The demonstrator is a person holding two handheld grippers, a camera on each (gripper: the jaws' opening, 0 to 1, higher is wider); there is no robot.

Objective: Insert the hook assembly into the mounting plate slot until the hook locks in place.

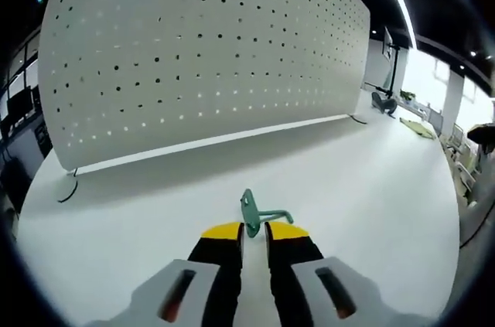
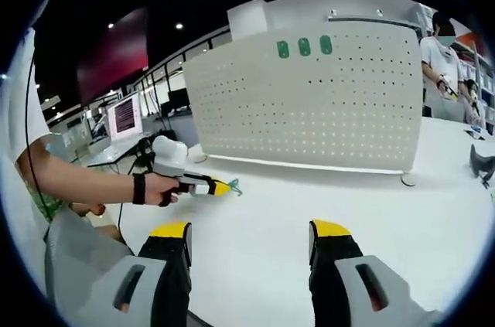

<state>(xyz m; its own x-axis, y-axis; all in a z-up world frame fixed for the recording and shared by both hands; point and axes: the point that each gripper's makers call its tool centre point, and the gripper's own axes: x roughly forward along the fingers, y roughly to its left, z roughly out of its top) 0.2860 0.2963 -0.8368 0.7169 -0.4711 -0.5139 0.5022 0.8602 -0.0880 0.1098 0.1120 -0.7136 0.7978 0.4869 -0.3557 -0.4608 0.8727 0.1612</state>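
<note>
With the green hook [image 1: 259, 216] clamped between the jaws of my left hand-held gripper [image 1: 254, 229], I'm low over the white desk [image 1: 371, 180], well in front of the perforated mounting plate [image 1: 201, 56]. Hook's flat backplate stands roughly upright and faces the plate, so orientation looks usable. My right hand-held gripper [image 2: 251, 238] is wide open, holding nothing, hanging back from the plate; from there I see the left hand-held gripper [image 2: 220, 187] with the hook [image 2: 234, 185] at its tip. Three green hooks [image 2: 304, 47] already sit along the plate's top edge. My read: lift, keep the backplate square to the plate, line up with a free slot beside those three, push in straight, then seat it down until it locks. Main risk is tilt during insertion.
</note>
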